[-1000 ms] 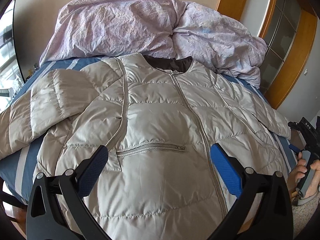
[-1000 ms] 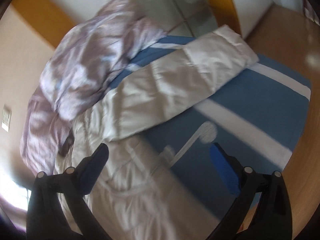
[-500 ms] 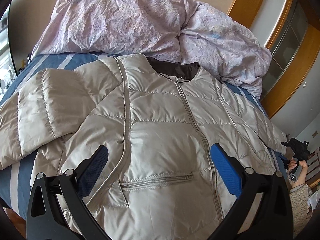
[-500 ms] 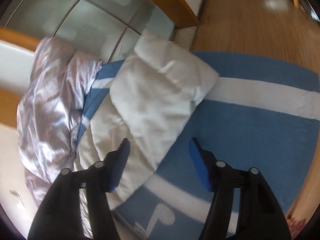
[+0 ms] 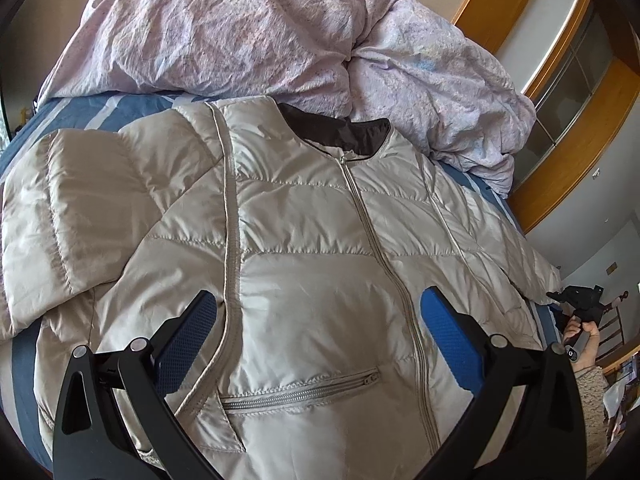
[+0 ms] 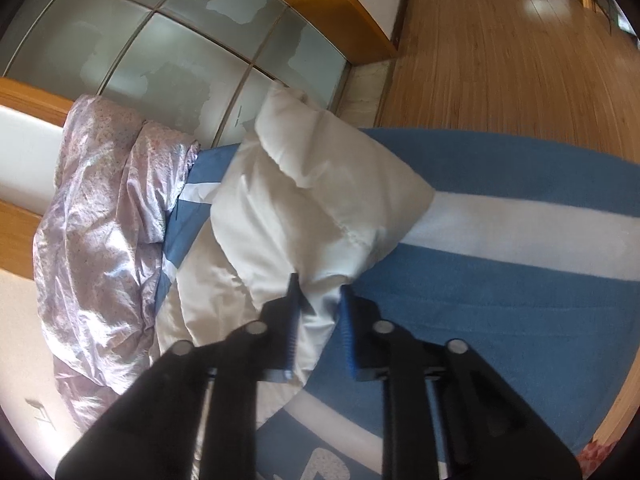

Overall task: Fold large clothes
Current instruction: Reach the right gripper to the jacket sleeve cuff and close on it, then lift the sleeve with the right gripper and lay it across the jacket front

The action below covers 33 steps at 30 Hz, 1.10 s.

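A beige quilted puffer jacket (image 5: pixel 312 256) lies front up, zipped, on the bed, collar toward the far side. Its left sleeve (image 5: pixel 72 216) lies folded at the left. My left gripper (image 5: pixel 318 334) hovers open and empty above the jacket's chest. In the right wrist view my right gripper (image 6: pixel 319 300) has its jaws nearly closed around the jacket's right sleeve (image 6: pixel 320 200), pinching the fabric near the cuff end. The right gripper also shows in the left wrist view (image 5: pixel 580 304), at the jacket's right edge.
A crumpled lilac duvet (image 5: pixel 280 36) is piled behind the jacket's collar. The bed cover (image 6: pixel 520 280) is blue with white stripes. Wooden floor (image 6: pixel 500 48) and a glass sliding door (image 6: pixel 140 40) lie beyond the bed's right side.
My right gripper moved in onto the right sleeve and narrowed its jaws around it. My left gripper moved forward over the jacket, still open.
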Tool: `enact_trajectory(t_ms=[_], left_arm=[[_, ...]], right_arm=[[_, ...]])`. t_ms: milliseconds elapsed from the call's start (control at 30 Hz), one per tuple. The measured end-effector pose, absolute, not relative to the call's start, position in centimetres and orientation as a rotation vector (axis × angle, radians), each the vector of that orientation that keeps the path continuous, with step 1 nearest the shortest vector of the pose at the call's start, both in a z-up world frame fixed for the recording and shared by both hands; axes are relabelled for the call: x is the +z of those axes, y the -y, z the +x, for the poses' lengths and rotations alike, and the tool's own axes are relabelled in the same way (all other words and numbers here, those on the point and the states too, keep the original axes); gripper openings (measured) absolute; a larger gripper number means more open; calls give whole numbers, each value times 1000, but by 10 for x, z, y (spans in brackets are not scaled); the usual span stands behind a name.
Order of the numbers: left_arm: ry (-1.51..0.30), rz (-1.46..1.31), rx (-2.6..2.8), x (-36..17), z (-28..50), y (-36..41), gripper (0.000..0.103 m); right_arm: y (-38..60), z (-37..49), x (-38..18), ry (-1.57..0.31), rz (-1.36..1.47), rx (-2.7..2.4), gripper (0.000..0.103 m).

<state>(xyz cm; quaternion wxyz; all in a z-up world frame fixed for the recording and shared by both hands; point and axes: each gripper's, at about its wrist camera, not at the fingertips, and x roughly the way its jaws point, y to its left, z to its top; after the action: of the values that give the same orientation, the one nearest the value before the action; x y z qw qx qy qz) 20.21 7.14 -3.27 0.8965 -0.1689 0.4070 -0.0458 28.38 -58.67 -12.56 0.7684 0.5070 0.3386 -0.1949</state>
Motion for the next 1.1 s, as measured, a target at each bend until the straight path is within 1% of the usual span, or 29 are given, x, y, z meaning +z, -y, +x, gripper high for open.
enact_trajectory(t_ms=[100, 167, 300, 400, 567, 733, 967, 1100], left_arm=[[-821, -354, -85, -33, 202, -76, 102], [-821, -383, -99, -34, 205, -81, 102], [-830, -452, -117, -38, 207, -93, 102], [-812, -499, -123, -39, 207, -100, 102], [-777, -520, -128, -37, 207, -108, 102], [-738, -461, -101, -31, 206, -110, 102], [-773, -541, -137, -36, 212, -122, 102], [-777, -571, -137, -39, 212, -127, 102]], right_arm=[[579, 288, -115, -725, 1022, -441, 9], [570, 292, -102, -715, 935, -463, 7], [550, 299, -75, -680, 791, -491, 6], [520, 305, -45, -639, 640, -483, 6], [450, 312, 4, -549, 444, -362, 6], [368, 310, 46, -467, 269, -151, 6], [271, 299, 71, -441, 125, 110, 6], [222, 295, 68, -490, 89, 241, 6]])
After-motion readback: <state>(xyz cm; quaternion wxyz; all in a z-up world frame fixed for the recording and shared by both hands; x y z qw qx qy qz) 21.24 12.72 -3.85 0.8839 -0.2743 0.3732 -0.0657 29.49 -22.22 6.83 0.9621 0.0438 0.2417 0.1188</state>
